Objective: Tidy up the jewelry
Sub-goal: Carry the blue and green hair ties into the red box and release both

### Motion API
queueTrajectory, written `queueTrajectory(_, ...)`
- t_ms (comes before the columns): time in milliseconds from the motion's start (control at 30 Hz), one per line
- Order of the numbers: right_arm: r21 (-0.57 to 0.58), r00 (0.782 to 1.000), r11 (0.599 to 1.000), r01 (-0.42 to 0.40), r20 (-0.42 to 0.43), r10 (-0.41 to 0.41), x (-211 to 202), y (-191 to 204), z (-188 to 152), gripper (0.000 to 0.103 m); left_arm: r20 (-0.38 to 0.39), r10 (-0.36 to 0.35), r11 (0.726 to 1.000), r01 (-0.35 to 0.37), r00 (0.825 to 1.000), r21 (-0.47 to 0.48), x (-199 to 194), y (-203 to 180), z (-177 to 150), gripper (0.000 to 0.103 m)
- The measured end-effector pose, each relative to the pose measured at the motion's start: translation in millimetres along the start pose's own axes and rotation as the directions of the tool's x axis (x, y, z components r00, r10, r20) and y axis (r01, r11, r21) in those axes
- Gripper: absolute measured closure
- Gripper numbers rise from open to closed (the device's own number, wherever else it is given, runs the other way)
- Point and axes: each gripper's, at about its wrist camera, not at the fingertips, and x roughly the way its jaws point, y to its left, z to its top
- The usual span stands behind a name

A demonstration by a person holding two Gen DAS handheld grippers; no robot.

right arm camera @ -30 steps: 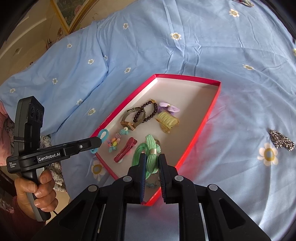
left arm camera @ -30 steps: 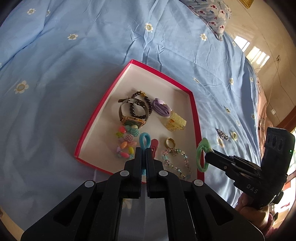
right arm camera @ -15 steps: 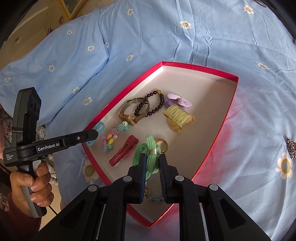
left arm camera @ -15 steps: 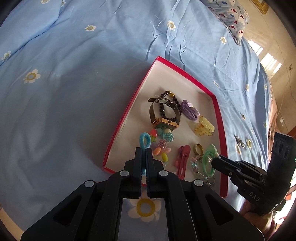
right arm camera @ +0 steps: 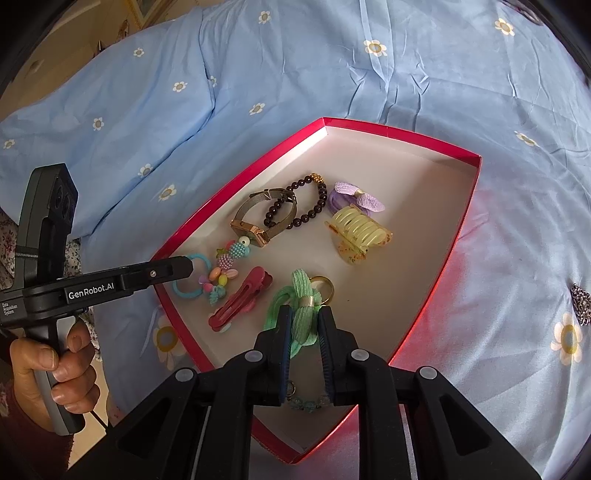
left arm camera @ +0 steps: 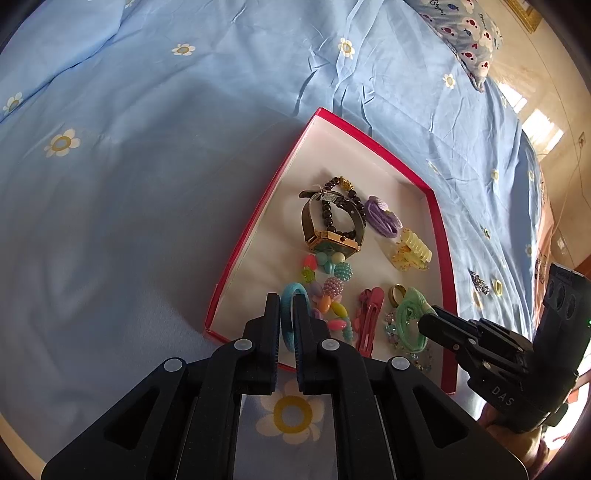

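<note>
A red-rimmed box lies on the blue bedspread. It holds a watch, a dark bead bracelet, a purple tie, a yellow claw clip, a bead string, a red clip and a gold ring. My left gripper is shut on a blue hair tie over the box's near left corner. My right gripper is shut on a green hair tie over the box's near end.
A silver sparkly piece and a small yellow ring lie on the bedspread right of the box. A patterned pillow is at the far right. The bed edge and floor lie at the right in the left wrist view.
Both grippers have moved forward over the box with their hair ties. The box now looks closer and larger in both views.
</note>
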Motion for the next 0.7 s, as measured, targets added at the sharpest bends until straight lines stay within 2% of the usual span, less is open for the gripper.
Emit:
queueTrajectory(167, -0.001, 1.0, 1.0, 0.003, 0.017, -0.003, -4.2, 0.9, 1.5, 0.071, 0.002, 0.004, 1.0, -0.004, 1.0, 0.002, -0.8, -0.6, 0.2, 0.093)
queueTrajectory(267, -0.005, 1.0, 1.0, 0.004, 0.021, -0.004, -6.1, 1.7, 1.9, 0.069, 0.011, 0.013, 1.0, -0.013, 1.0, 0.009, -4.0, -2.9, 0.1, 0.085)
queueTrajectory(333, -0.004, 1.0, 1.0, 0.003, 0.021, -0.003, -7.2, 2.0, 1.6, 0.067, 0.022, 0.019, 1.0, -0.019, 1.0, 0.016, -7.0, -5.3, 0.1, 0.074)
queueTrajectory(400, -0.002, 1.0, 1.0, 0.001, 0.024, -0.001, -9.1, 2.1, 0.8, 0.065, 0.031, 0.028, 0.999, -0.029, 0.999, 0.022, -9.7, -7.4, 0.0, 0.069)
queueTrajectory(600, 0.006, 0.999, 1.0, -0.005, 0.051, 0.005, -19.0, 1.3, -1.3, 0.056, 0.039, 0.025, 1.0, -0.026, 0.999, 0.017, -16.2, -8.3, -2.0, 0.066)
queueTrajectory(667, 0.006, 0.998, 1.0, -0.005, 0.063, 0.005, -23.5, 1.2, -1.6, 0.049, 0.043, 0.019, 1.0, -0.02, 0.999, 0.017, -19.0, -8.9, -3.1, 0.061)
queueTrajectory(700, 0.006, 0.998, 1.0, -0.005, 0.069, 0.005, -26.1, 1.1, -2.0, 0.047, 0.047, 0.017, 1.0, -0.018, 0.999, 0.018, -21.3, -9.5, -3.8, 0.056)
